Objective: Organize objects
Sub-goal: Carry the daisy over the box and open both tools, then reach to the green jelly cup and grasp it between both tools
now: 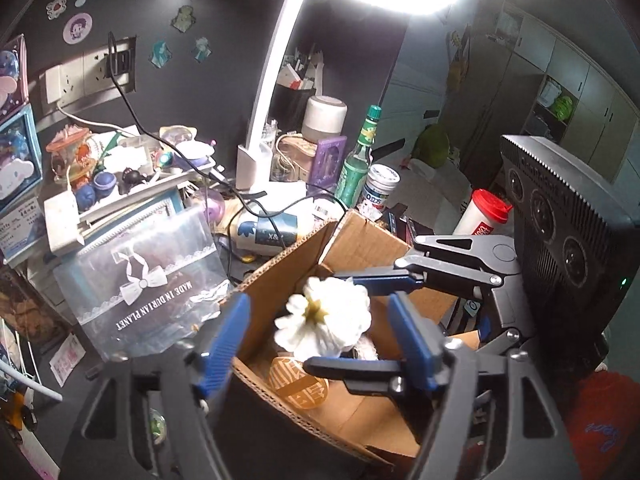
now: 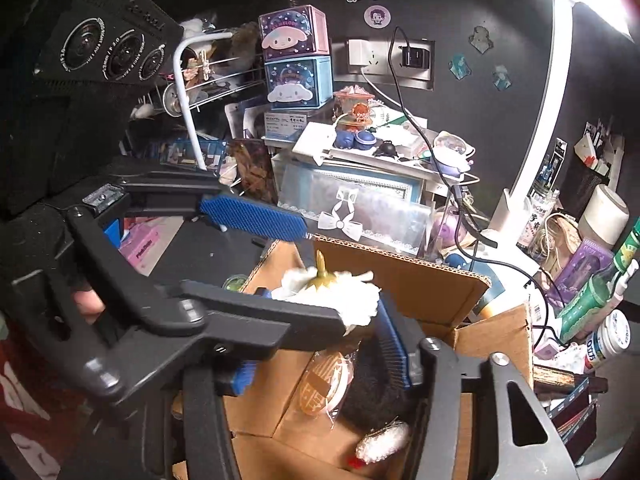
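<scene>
A white fabric flower [image 1: 324, 318] hangs over an open cardboard box [image 1: 288, 264]. My left gripper [image 1: 320, 320] is open, its blue fingers [image 1: 230, 330] on either side of the flower without touching it. My right gripper [image 1: 360, 320] comes in from the right and is shut on the flower. In the right wrist view the flower [image 2: 340, 292] sits between my right gripper's [image 2: 320, 340] fingers, partly hidden by the left gripper's black finger [image 2: 256, 316]. Inside the box [image 2: 404, 276] lie a round amber badge [image 2: 326, 384], a dark fuzzy item [image 2: 376, 392] and a small white wrapped thing [image 2: 384, 442].
A cluttered desk surrounds the box: a clear ribbon-print bag [image 1: 148, 276], a green bottle [image 1: 356, 164], a white jar [image 1: 380, 186], a red-lidded cup [image 1: 482, 216], a white lamp base [image 1: 252, 160], black cables [image 1: 256, 208], stacked Cinnamoroll boxes [image 2: 296, 60].
</scene>
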Motion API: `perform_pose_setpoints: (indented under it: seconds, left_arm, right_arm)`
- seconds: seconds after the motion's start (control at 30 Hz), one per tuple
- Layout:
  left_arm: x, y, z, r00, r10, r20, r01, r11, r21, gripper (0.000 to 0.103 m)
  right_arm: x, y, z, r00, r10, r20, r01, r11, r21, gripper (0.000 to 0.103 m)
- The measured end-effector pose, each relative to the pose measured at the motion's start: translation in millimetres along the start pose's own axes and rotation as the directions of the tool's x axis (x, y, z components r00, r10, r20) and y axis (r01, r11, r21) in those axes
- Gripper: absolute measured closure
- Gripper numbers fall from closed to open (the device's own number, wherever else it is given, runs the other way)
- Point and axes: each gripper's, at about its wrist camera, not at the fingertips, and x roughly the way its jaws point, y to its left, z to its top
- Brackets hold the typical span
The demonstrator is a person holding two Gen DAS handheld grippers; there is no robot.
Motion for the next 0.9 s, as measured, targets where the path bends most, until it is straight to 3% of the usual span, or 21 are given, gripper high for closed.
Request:
perform_pose_setpoints:
  seconds: [0.27, 0.47, 0.67, 0.77, 0.9]
  left_arm:
    - [-28.0, 11.4, -4.9, 0.997, 0.053, 0.055, -0.052, 0.998, -0.020, 0.020]
    - [-66.8, 31.5, -24.8, 0.986, 0.116, 0.123, -0.107, 0.991, -0.082, 0.018]
    - [-102.4, 59.8, -62.5, 0.955, 0.258, 0.145, -0.238, 0.961, -0.142, 0.015]
    - [-114.9, 75.9, -87.1, 0.932, 0.335, 0.141, -0.308, 0.934, -0.182, 0.015]
    - [-123.4, 97.8, -119.2, 0.916, 0.382, 0.125, -0.347, 0.908, -0.235, 0.015]
  right_arm:
    - [-7.0, 9.2, 1.7, 1.000, -0.005, 0.019, 0.005, 1.000, -0.019, 0.049]
    - [-15.4, 46.0, 4.6, 0.997, 0.058, 0.058, -0.054, 0.996, -0.073, 0.049]
    - [-3.2, 108.7, 3.2, 0.982, 0.179, 0.056, -0.168, 0.973, -0.157, 0.049]
    - [18.7, 138.0, -2.6, 0.970, 0.241, 0.015, -0.235, 0.957, -0.172, 0.049]
    - [63.7, 161.9, -13.3, 0.957, 0.283, -0.063, -0.289, 0.948, -0.135, 0.049]
